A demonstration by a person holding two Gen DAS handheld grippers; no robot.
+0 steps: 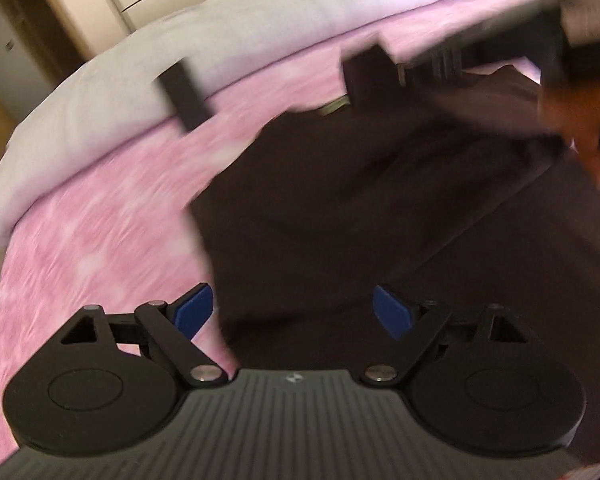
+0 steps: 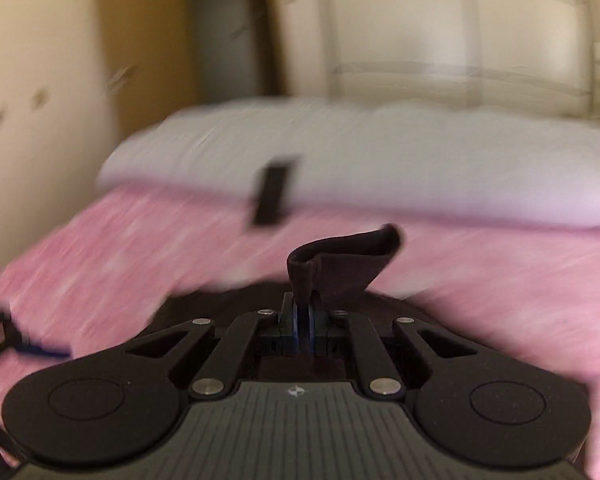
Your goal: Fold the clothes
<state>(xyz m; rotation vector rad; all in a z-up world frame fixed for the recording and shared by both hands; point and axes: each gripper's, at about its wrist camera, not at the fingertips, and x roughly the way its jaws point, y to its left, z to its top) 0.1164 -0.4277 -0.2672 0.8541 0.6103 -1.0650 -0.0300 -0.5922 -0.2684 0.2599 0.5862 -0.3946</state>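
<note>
A dark brown garment (image 1: 340,200) lies spread on the pink bedspread (image 1: 100,220). My left gripper (image 1: 294,310) hovers over its near left edge, open, with nothing between the blue pads (image 1: 192,308). In the left wrist view the right gripper (image 1: 380,72) shows blurred at the upper right, lifting a fold of the cloth, with a hand (image 1: 576,120) behind it. In the right wrist view my right gripper (image 2: 302,320) is shut on a bunched corner of the dark garment (image 2: 340,260), which stands up above the fingers.
A white folded duvet (image 1: 220,40) runs along the far side of the bed, with a small black rectangular object (image 1: 184,96) lying at its edge. Cream wardrobe doors (image 2: 440,40) and a doorway stand beyond the bed. Both views are motion-blurred.
</note>
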